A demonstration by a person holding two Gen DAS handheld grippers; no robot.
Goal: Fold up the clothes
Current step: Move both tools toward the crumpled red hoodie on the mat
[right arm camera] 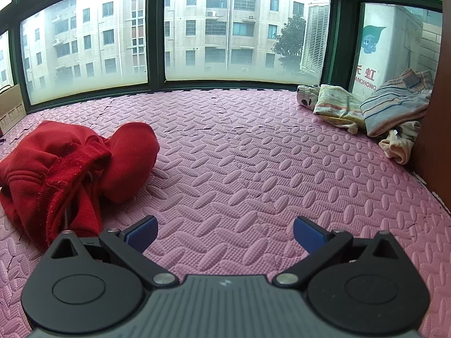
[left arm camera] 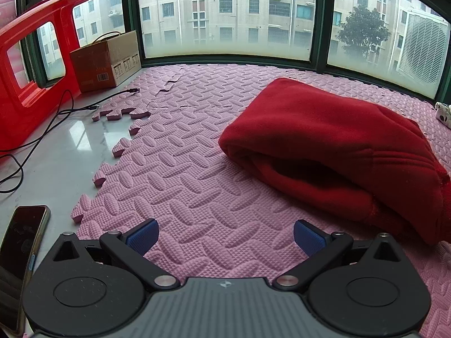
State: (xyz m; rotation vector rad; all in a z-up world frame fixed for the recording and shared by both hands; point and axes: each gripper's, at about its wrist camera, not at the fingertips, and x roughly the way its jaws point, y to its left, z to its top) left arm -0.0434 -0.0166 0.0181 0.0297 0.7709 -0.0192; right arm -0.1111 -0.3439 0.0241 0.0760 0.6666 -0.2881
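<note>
One red garment (left arm camera: 332,152) lies folded into a thick bundle on the pink foam mat (left arm camera: 180,169), its open folded edge facing the left gripper (left arm camera: 225,238). In the right wrist view the same red garment (right arm camera: 70,166) sits on the mat (right arm camera: 253,169) to the left of the right gripper (right arm camera: 225,236), with a ribbed hem and a rounded lump showing.

Beyond the garment, against the window side of the mat, lies one loose heap of other clothes (right arm camera: 375,112): at least three pieces can be counted, a pale yellow striped one, a blue-and-tan striped one and a cream one, plus a small white patterned item.

Left of the garment, off the mat's jigsaw edge, there are one cardboard box (left arm camera: 108,62), one red plastic frame (left arm camera: 36,53), one black cable (left arm camera: 56,121) and one phone (left arm camera: 22,256).

Both grippers hover low over the mat, pointing toward the windows. Each has two blue-padded fingers spread wide apart, with nothing between them. The left gripper sits just short of the garment's near edge; the right one is beside it, not touching.
</note>
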